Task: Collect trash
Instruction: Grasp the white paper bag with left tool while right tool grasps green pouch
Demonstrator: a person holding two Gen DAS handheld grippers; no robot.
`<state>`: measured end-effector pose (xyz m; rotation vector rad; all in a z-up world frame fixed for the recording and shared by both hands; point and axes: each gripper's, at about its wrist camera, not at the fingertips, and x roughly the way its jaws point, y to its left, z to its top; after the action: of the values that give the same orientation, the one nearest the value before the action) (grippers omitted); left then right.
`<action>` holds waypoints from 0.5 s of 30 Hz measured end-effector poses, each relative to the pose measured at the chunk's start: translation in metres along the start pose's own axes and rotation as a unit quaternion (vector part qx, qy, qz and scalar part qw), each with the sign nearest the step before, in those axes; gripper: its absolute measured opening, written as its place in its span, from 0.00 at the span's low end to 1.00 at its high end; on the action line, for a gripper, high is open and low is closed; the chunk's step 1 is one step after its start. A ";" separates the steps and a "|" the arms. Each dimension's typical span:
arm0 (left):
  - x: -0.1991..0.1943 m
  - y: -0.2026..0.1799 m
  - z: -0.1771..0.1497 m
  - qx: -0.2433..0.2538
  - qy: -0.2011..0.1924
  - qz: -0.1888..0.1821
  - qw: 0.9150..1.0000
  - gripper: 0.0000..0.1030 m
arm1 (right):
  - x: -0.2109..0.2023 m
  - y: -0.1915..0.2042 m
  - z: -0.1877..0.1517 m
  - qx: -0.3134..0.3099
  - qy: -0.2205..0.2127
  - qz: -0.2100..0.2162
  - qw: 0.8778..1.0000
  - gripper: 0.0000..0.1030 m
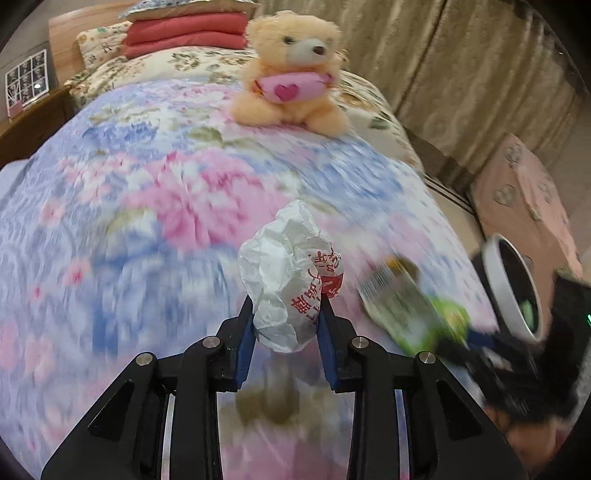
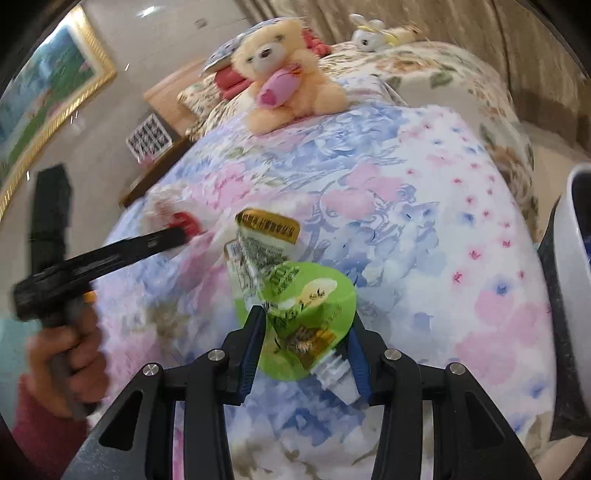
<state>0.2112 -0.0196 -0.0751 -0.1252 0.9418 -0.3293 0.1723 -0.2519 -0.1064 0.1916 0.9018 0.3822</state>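
1. Left tongs [image 1: 286, 314], at the lower centre of the left wrist view, are clamped on a crumpled white paper wrapper [image 1: 288, 280] with red print; both blue pads press its sides and it stands above the bed.
2. Right tongs [image 2: 304, 332], at the lower centre of the right wrist view, grip a flattened green drink pouch [image 2: 306, 314] with a white spout [image 2: 341, 376]; the pouch's printed upper end points toward the frame's middle.
3. Seen from the left wrist camera, that same pouch [image 1: 410, 306] appears blurred at lower right, just beside the wrapper but apart from it.
4. Beyond the pouch, a white-rimmed bin [image 1: 513, 284] with a dark inside sits at the right edge of the left wrist view; it shows again as a white wall [image 2: 576, 280] at the far right of the right wrist view.
5. A floral quilt [image 1: 147, 206] in blue and pink covers the bed under both pieces of trash.
6. A cream teddy bear [image 1: 291, 74] holding a pink heart cushion sits on the bed, upper centre of the left wrist view.
7. At the left of the right wrist view, a hand [image 2: 70, 358] in a red sleeve holds the handle of the left tongs, blurred.
8. Red folded blankets [image 1: 184, 33] lie stacked at the upper left, near the headboard.
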 end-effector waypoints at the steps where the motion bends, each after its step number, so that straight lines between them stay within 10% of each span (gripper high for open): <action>1: -0.005 -0.001 -0.007 0.004 0.004 -0.004 1.000 0.28 | 0.000 0.002 0.000 -0.017 0.002 -0.005 1.000 0.54; 4: -0.020 -0.004 -0.031 0.018 0.022 -0.012 1.000 0.28 | 0.000 0.004 0.003 -0.052 0.009 0.001 0.999 0.72; 11: -0.014 -0.010 -0.060 0.013 0.050 -0.003 0.999 0.34 | 0.019 0.003 0.019 -0.079 0.035 0.022 0.996 0.74; 15: -0.016 -0.015 -0.067 -0.007 0.018 0.041 0.999 0.69 | 0.025 0.015 0.016 -0.099 0.033 0.002 0.995 0.66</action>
<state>0.1445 -0.0262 -0.0979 -0.0928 0.9829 -0.2492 0.1956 -0.2279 -0.1098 -0.0011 0.9219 0.4819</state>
